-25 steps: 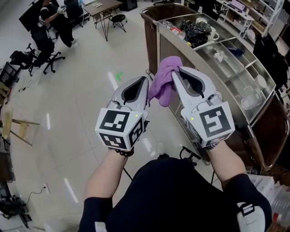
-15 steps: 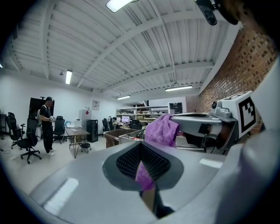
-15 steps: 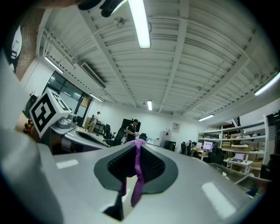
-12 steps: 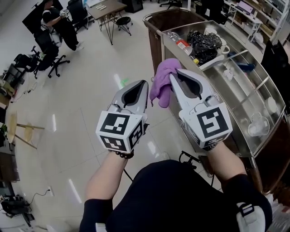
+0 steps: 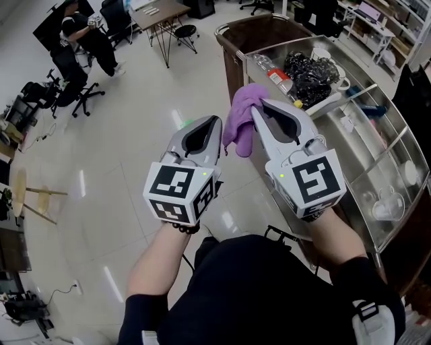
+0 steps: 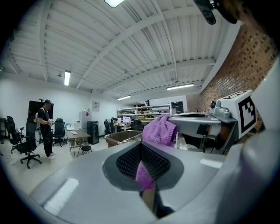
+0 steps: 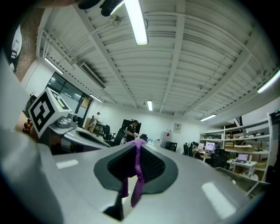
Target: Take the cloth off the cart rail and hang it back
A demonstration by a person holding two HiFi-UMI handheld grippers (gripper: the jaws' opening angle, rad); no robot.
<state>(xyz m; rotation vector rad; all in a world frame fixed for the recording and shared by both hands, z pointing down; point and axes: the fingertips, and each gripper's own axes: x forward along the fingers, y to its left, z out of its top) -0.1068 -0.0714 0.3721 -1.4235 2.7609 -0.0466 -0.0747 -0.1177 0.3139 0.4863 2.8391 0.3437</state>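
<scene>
A purple cloth (image 5: 242, 124) hangs bunched in the air between my two grippers, left of the steel cart (image 5: 330, 114). My right gripper (image 5: 257, 108) is shut on its top fold; in the right gripper view, purple strands (image 7: 136, 168) are pinched in the seam of its jaws (image 7: 136, 144). My left gripper (image 5: 215, 121) sits close beside it, tip against the cloth's left side. In the left gripper view a purple strip (image 6: 142, 175) fills its seam (image 6: 141, 146), and the rest of the cloth (image 6: 161, 131) drapes from the right gripper (image 6: 192, 124). The cart's near rail is mostly hidden behind my right gripper.
The cart top holds a black bag (image 5: 311, 67), a bottle (image 5: 277, 75) and glassware (image 5: 384, 202), with a brown bin (image 5: 262, 30) at its far end. Farther off on the shiny floor are a table and stool (image 5: 158, 13), office chairs (image 5: 40, 94) and a person (image 5: 87, 37).
Both grippers keep the cloth in about the same spot. The view has shifted a little, so the cart has swung lower and to the right.
</scene>
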